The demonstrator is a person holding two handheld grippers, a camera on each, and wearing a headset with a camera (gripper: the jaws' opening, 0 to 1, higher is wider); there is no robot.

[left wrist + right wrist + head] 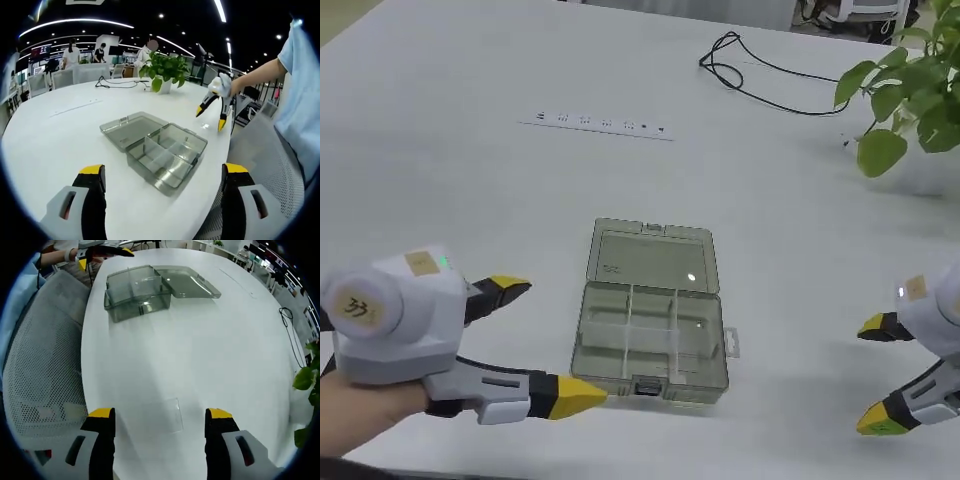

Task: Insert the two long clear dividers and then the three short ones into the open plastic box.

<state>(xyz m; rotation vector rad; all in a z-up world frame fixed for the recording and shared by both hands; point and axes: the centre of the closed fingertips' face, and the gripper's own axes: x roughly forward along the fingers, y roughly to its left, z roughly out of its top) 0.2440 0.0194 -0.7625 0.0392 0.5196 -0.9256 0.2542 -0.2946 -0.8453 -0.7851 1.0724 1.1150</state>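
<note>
The open smoky plastic box [650, 345] lies near the table's front edge, its lid [655, 255] folded flat behind it. Clear dividers [632, 322] stand inside and split it into compartments. My left gripper [545, 340] is open just left of the box, holding nothing; the left gripper view looks straight at the box [167, 155]. To the right of the box my right gripper [872, 377] hangs open. In the right gripper view a small clear divider [169, 415] lies flat on the table between the open jaws of the right gripper [160, 413], untouched. The box [137, 292] is far ahead.
A white power strip [600, 125] and a black cable [760, 75] lie at the back of the white table. A potted plant [910, 90] stands back right. A grey mesh chair [45, 365] sits by the table edge. People stand far off [72, 55].
</note>
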